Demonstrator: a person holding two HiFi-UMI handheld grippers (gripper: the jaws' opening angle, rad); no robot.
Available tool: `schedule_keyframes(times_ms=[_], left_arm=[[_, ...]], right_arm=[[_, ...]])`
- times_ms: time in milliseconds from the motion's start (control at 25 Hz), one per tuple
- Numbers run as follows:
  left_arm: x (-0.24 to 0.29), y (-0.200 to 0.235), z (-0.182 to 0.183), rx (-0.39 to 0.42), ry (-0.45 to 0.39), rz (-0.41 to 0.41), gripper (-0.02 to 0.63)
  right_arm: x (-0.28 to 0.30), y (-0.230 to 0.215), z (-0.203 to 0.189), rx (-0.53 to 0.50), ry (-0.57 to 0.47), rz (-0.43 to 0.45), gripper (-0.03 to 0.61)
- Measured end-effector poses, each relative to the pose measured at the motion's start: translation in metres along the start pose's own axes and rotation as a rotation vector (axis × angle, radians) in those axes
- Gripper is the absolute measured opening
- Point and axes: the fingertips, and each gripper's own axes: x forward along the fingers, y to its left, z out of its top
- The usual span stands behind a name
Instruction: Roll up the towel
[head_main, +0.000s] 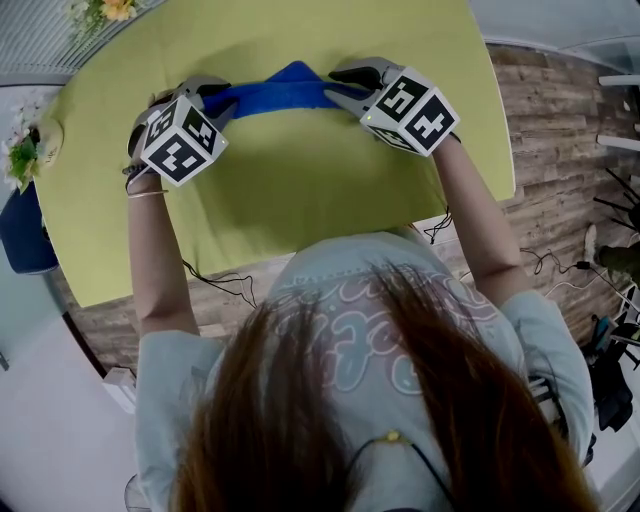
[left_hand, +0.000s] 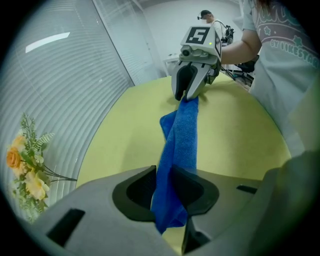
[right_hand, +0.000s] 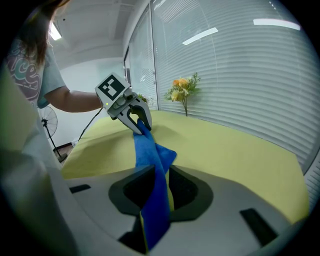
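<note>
A blue towel (head_main: 280, 95) is bunched into a narrow band and stretched across the far part of the yellow-green table (head_main: 300, 190). My left gripper (head_main: 225, 102) is shut on its left end, and my right gripper (head_main: 335, 88) is shut on its right end. In the left gripper view the towel (left_hand: 181, 135) runs from between my left gripper's (left_hand: 162, 187) jaws up to the right gripper (left_hand: 187, 94). In the right gripper view the towel (right_hand: 149, 150) passes through my right gripper's (right_hand: 161, 192) jaws toward the left gripper (right_hand: 140, 122), with a loose fold hanging midway.
Window blinds (right_hand: 240, 75) line the table's far side. Artificial flowers (right_hand: 182, 90) stand at that edge, and another bunch (head_main: 25, 150) sits at the left corner. Wooden floor (head_main: 560, 150) with cables lies to the right. The person's body is close to the table's near edge.
</note>
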Motion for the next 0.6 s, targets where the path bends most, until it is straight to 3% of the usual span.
schedule_keyframes(times_ms=[280,600], left_arm=[[-0.002,0.008,0.001,-0.026,-0.019,0.019,0.125],[-0.018,0.029,-0.013,-0.080,-0.047,0.215,0.152]], right_arm=[[0.001,-0.002,-0.001,-0.013,0.008,-0.017,0.098],[-0.009,-0.011,0.001,-0.001,-0.021,-0.079,0.143]])
